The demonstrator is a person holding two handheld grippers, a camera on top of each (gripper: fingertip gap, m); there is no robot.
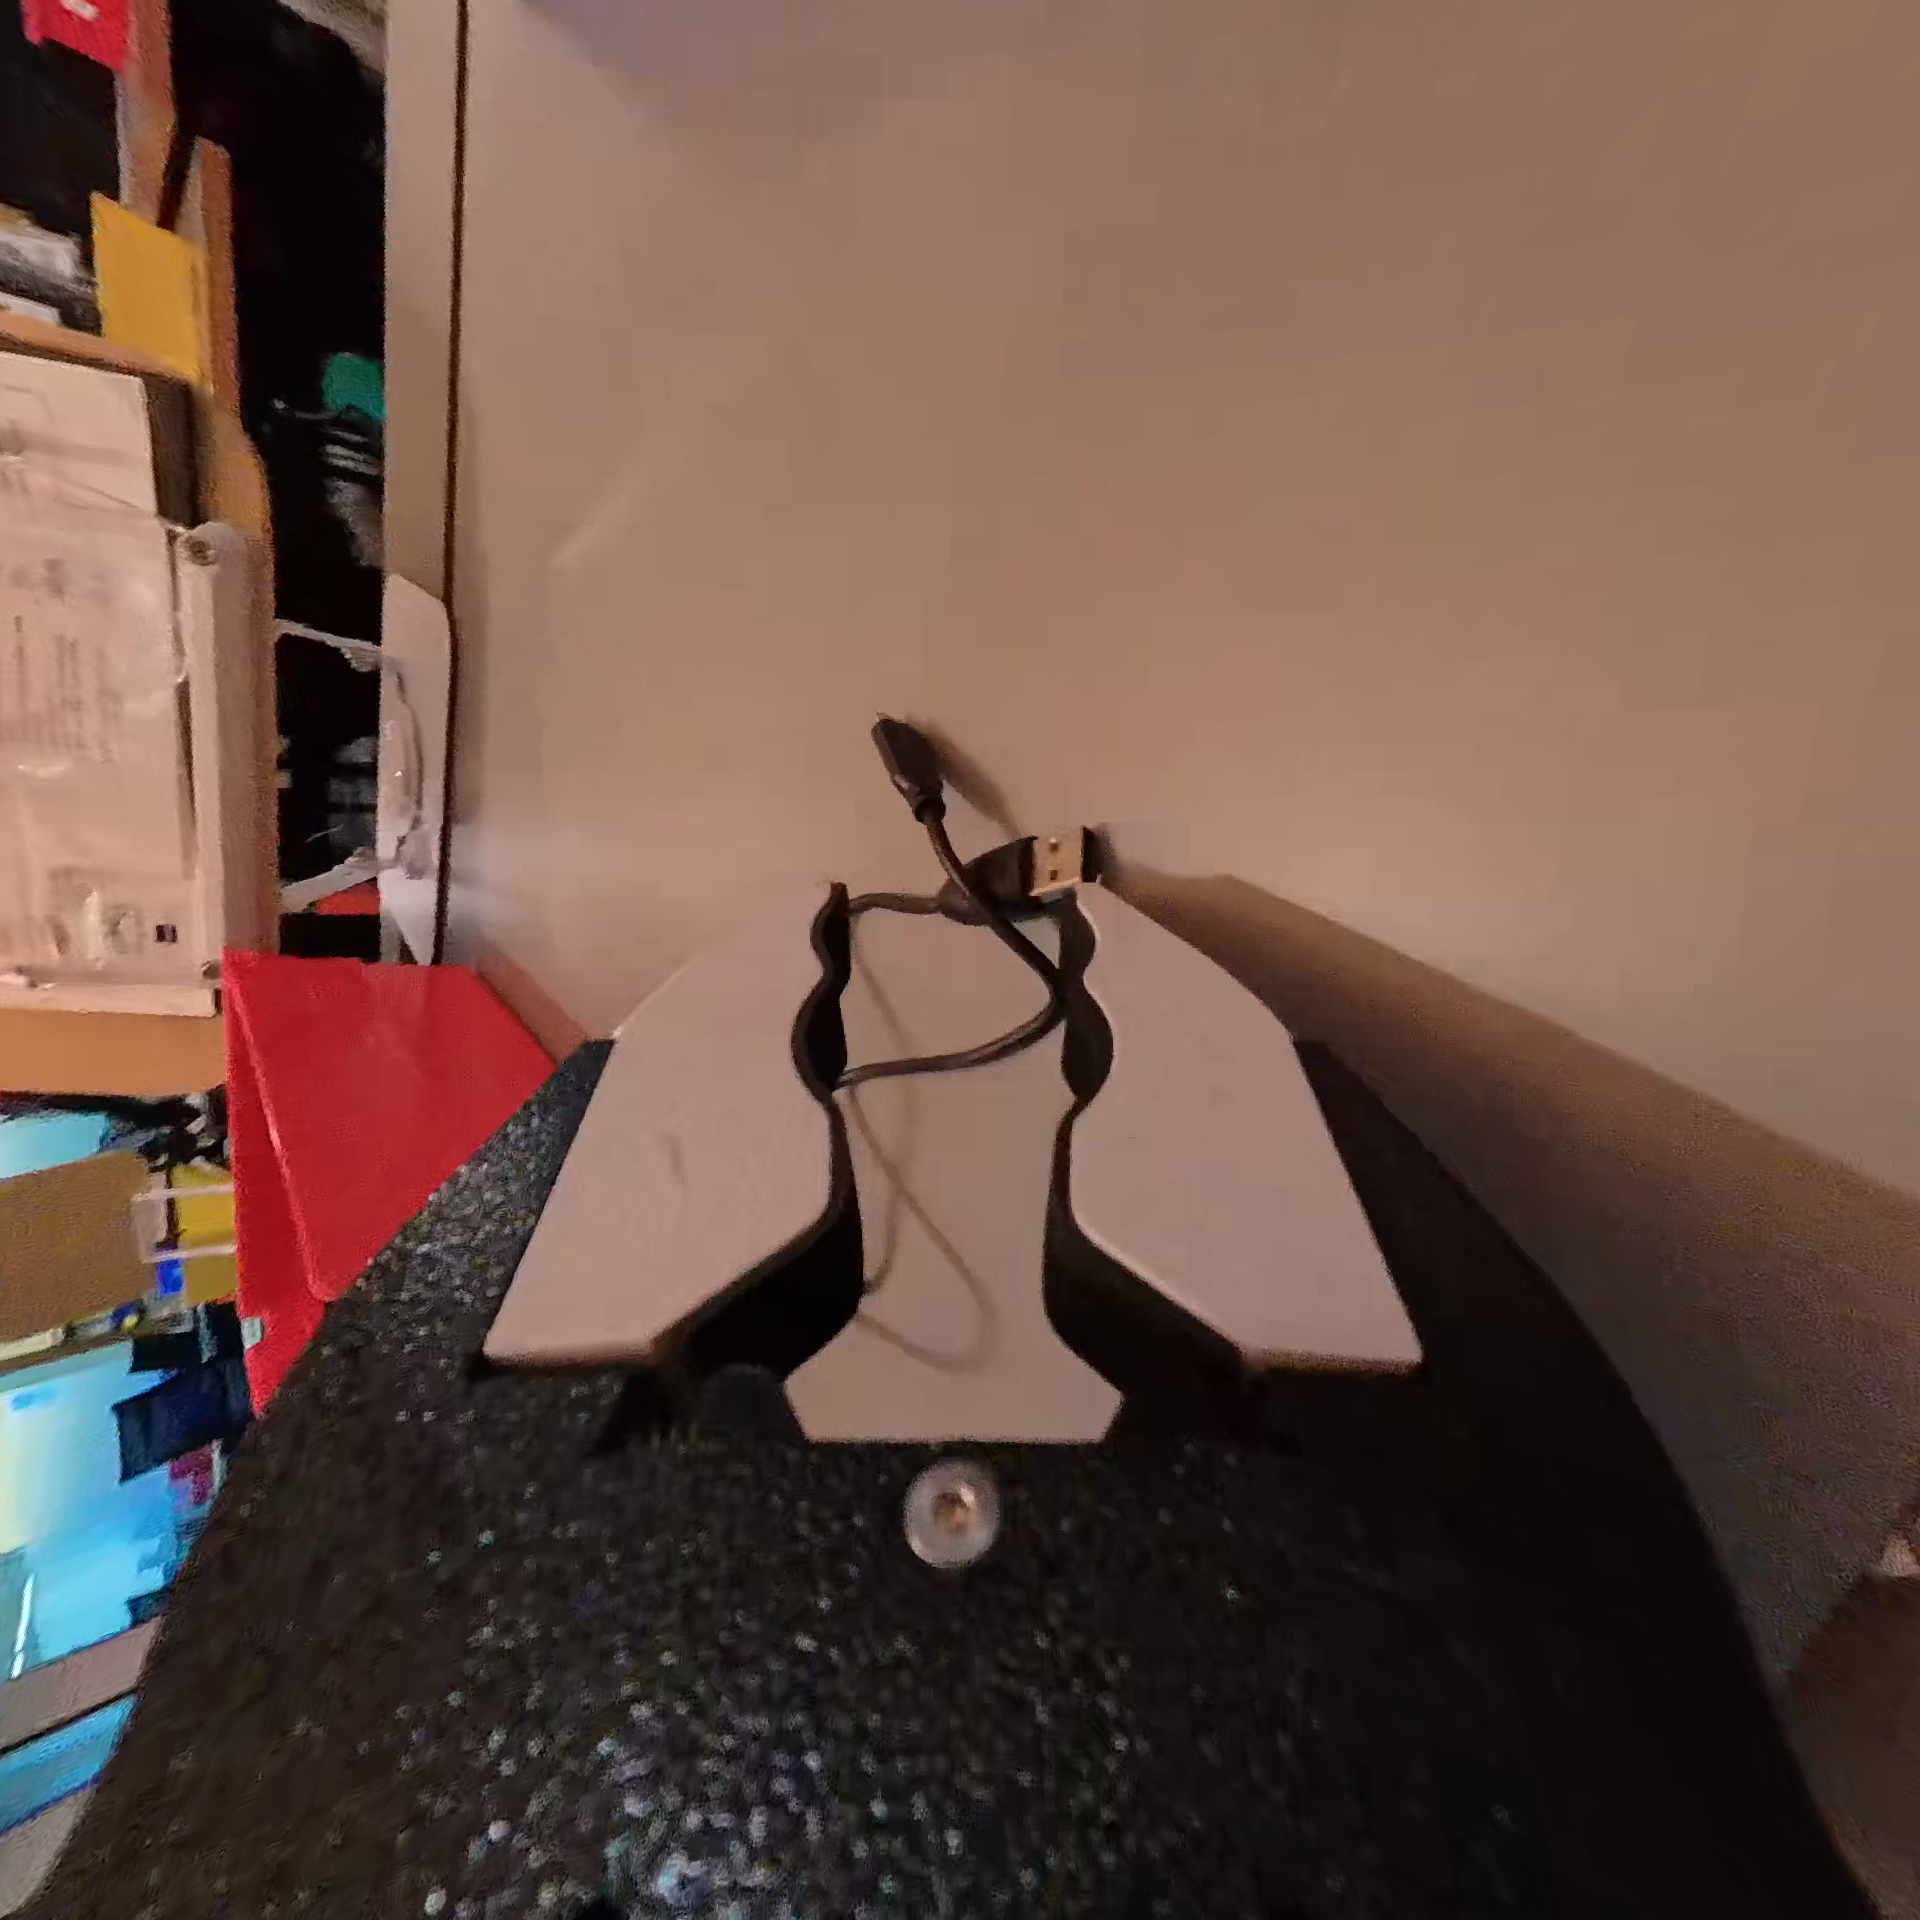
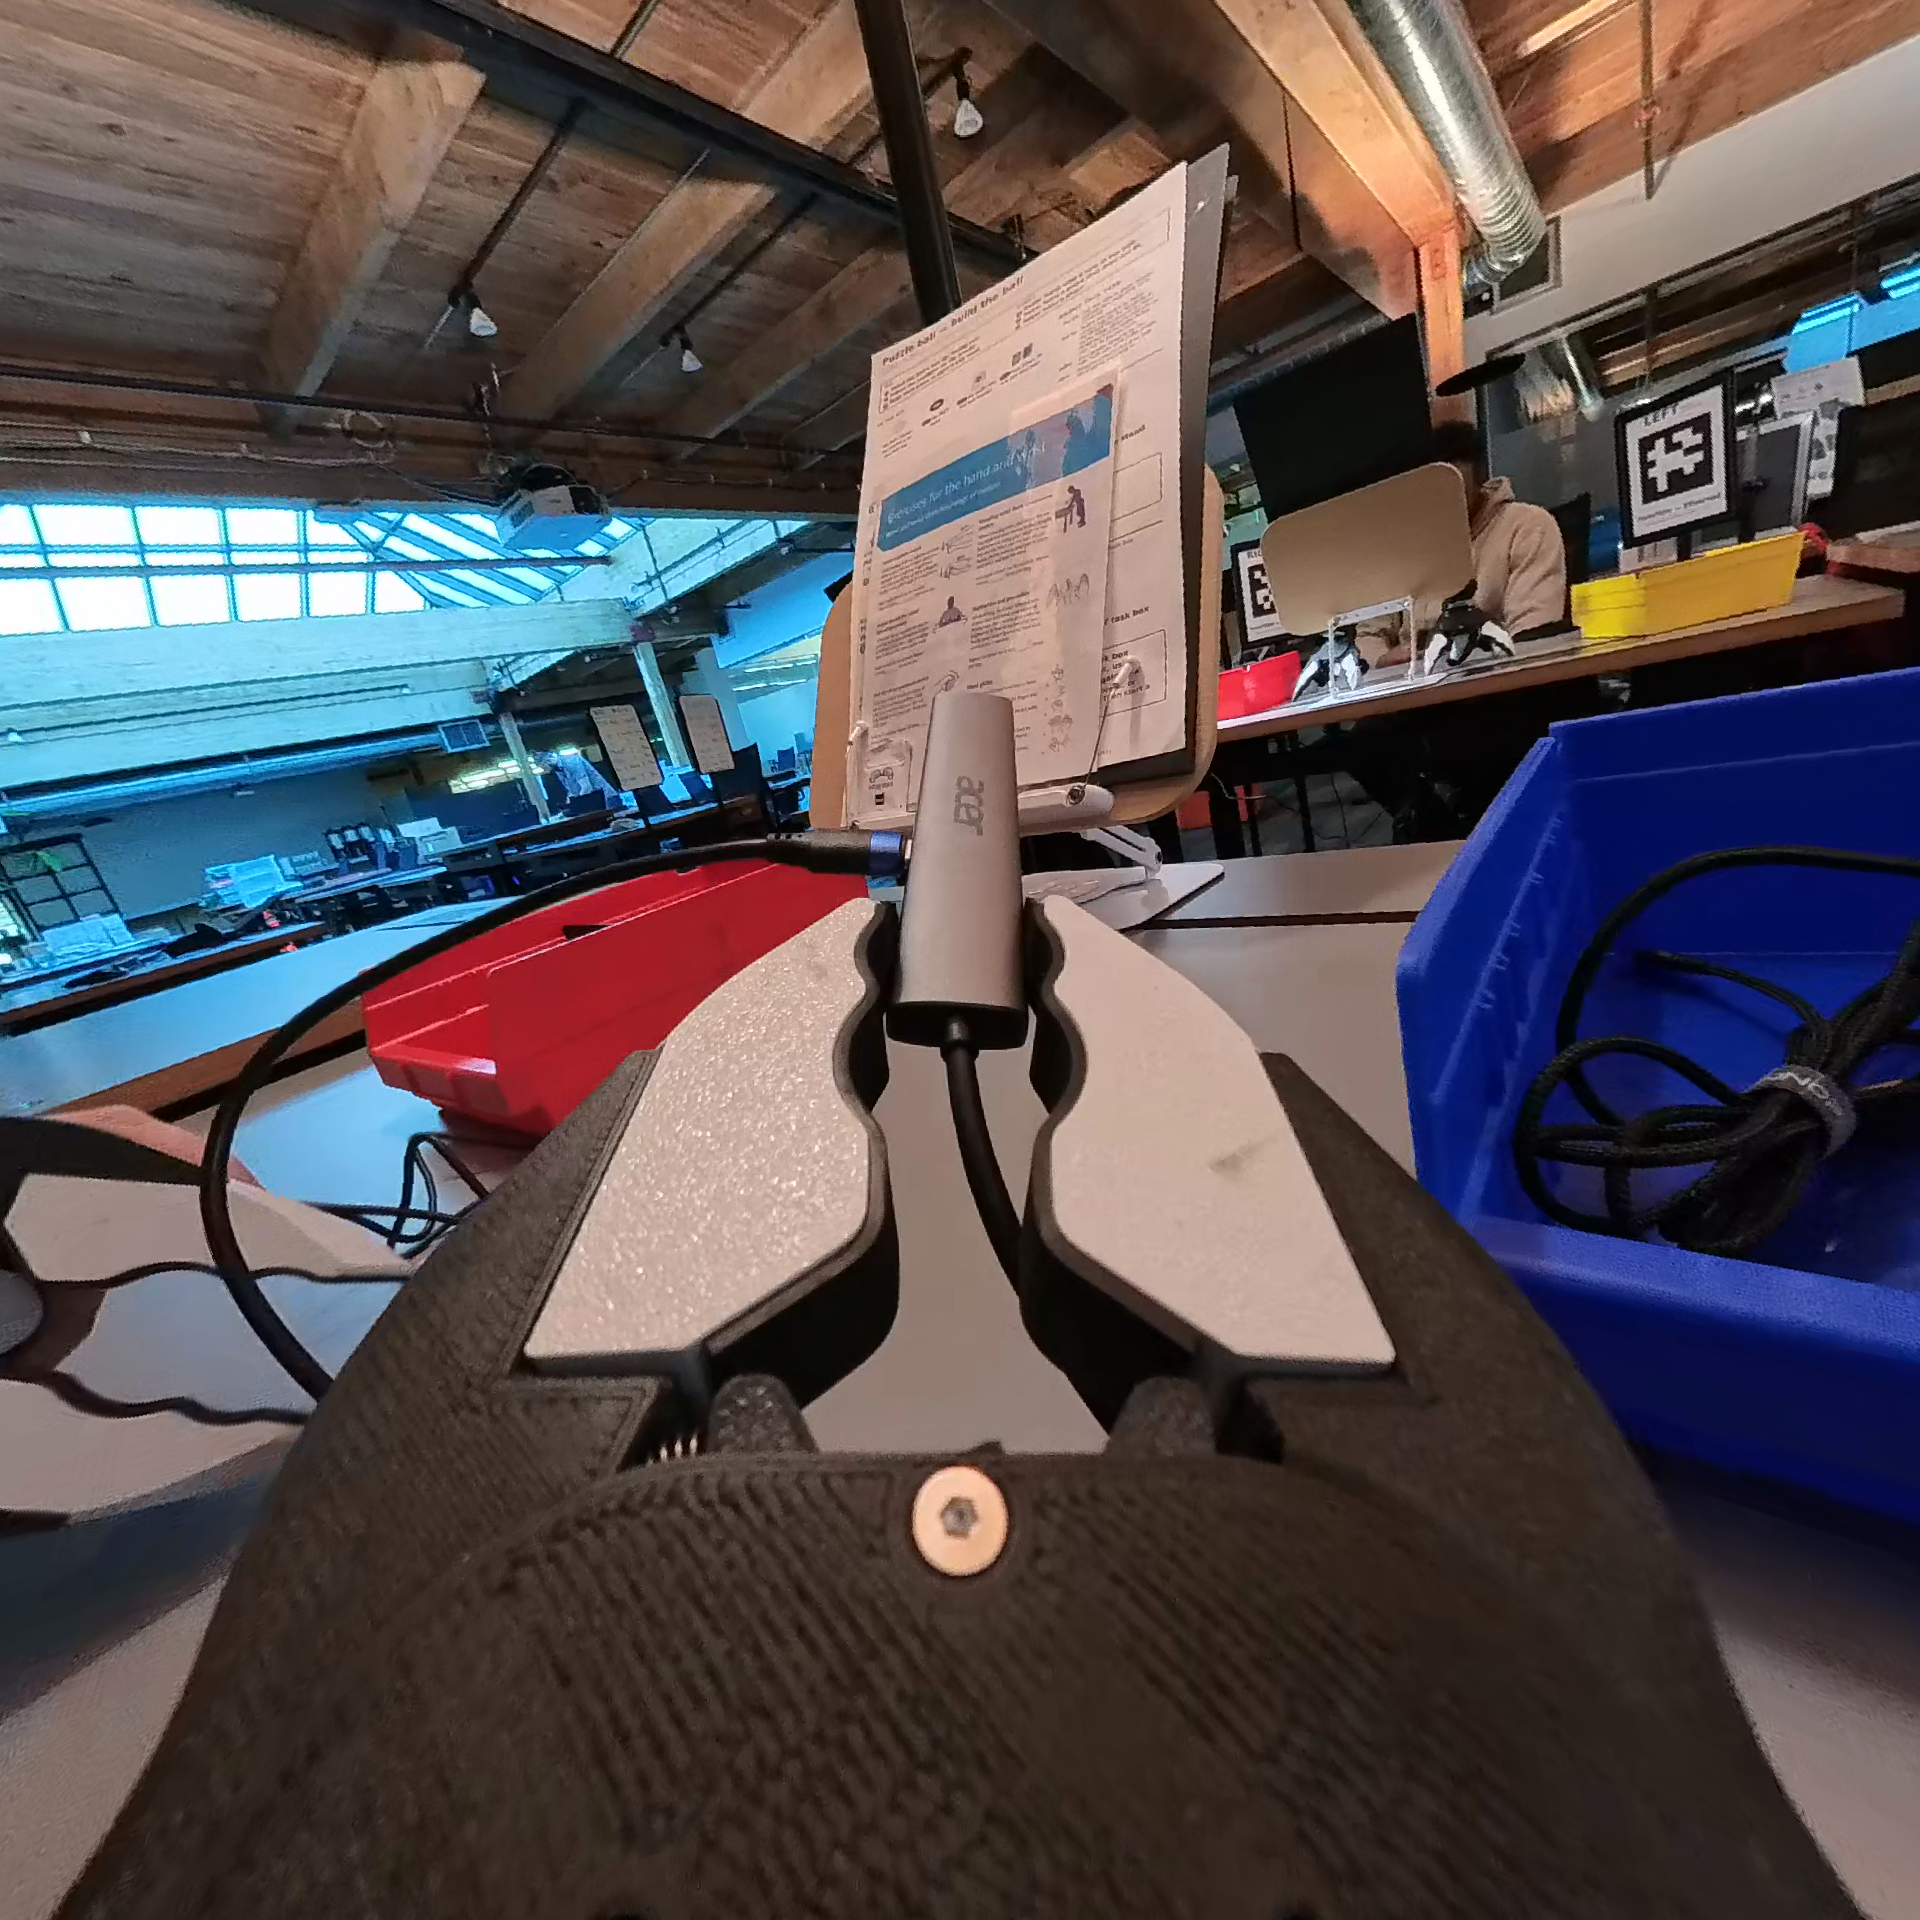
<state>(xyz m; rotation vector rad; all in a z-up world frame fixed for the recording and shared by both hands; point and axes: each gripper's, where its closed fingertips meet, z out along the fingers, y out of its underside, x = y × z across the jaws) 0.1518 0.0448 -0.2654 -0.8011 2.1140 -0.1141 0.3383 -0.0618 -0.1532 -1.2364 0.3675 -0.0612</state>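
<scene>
right tongs clamp grey hub, upright, left of blue bin | left tongs apart, thin black cable between, grip unclear

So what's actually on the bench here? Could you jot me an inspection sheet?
Surface: grey table, beside a pale wall.
Job's things: grey hub upright in the right gripper; thin black cable with USB plug.
Clutter: red bin; blue bin with a bundled cord; document stand.
Grippers: left gripper open around the cable; right shut on the hub.
Cables: black lead plugged into the hub's side.
Surroundings: workshop benches, timber ceiling.
</scene>
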